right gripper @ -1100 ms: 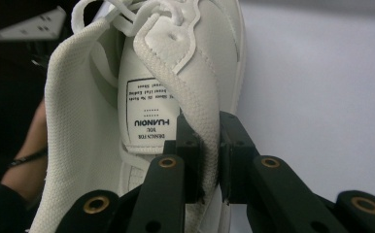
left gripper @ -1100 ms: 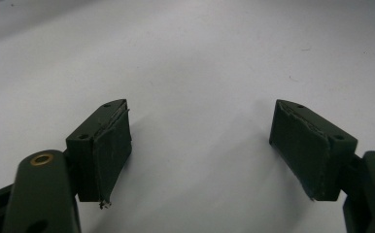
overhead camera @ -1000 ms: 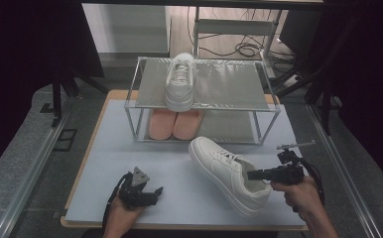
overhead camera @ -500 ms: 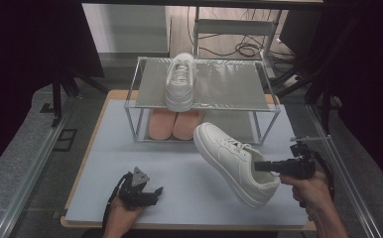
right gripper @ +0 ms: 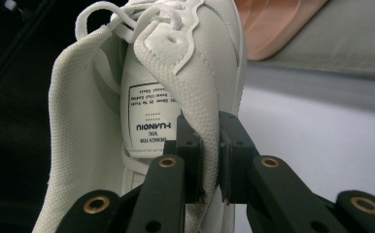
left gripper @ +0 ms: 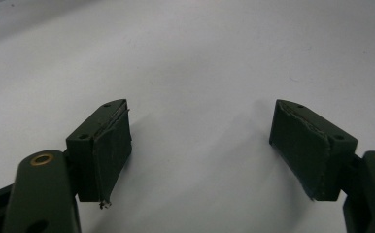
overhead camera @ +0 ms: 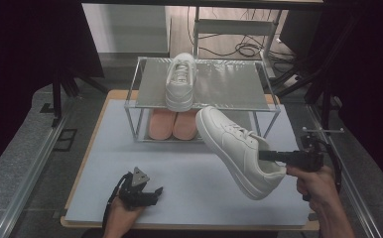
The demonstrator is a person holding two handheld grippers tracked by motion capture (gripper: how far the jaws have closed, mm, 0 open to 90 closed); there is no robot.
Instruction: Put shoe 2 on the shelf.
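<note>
White lace-up sneaker [overhead camera: 239, 148] raised higher off the counter [overhead camera: 179, 173] than one second ago.
Right hand-held gripper [overhead camera: 268, 155] level, clamping its heel collar; left hand-held gripper [overhead camera: 152, 191] spread wide, resting low.

The high view looks forward and down from above the near edge of the table [overhead camera: 189, 173], taking in its whole top and the rack [overhead camera: 204, 84] at the far edge. The left gripper view sits very near the table [left gripper: 200, 58], facing down. The right gripper view looks close along its jaws at the white shoe [right gripper: 176, 73], which the high view shares [overhead camera: 239, 148].
</note>
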